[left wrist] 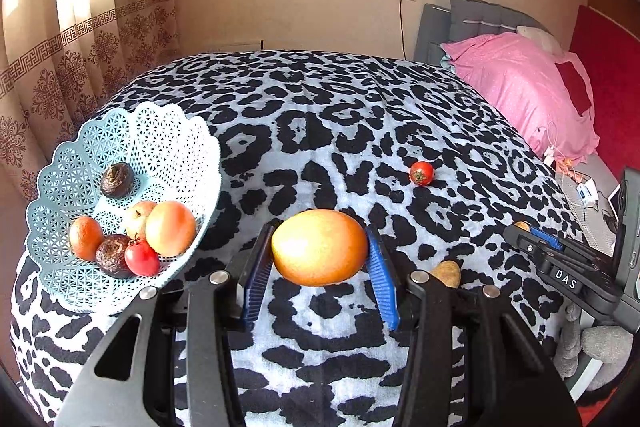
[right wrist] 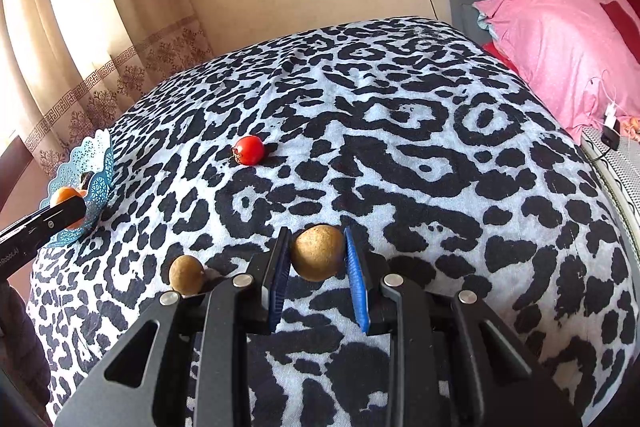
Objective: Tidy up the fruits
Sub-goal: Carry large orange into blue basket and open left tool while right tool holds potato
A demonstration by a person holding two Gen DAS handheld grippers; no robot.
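While my left gripper [left wrist: 320, 247] is pinching the big yellow-orange mango [left wrist: 319, 247] just right of the pale blue lattice plastic basket [left wrist: 168, 131], my right gripper [right wrist: 318, 259] is clamping a round brown fruit [right wrist: 318, 253]. I judge both are mid-carry; next, I am swinging left over the rim before opening the fingers.

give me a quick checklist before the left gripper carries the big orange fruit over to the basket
1. Left gripper has the big orange fruit between its pads, touching both sides: ok.
2. Fruit lifted off the blanket: cannot tell.
3. Basket upright, to the left of the fruit: ok.
4. Room in the basket: its far half is bare, though six fruits crowd the near side: ok.
5. Right gripper, around a brown fruit, is well off to the right: ok.
6. Loose tomato lies off the route: ok.
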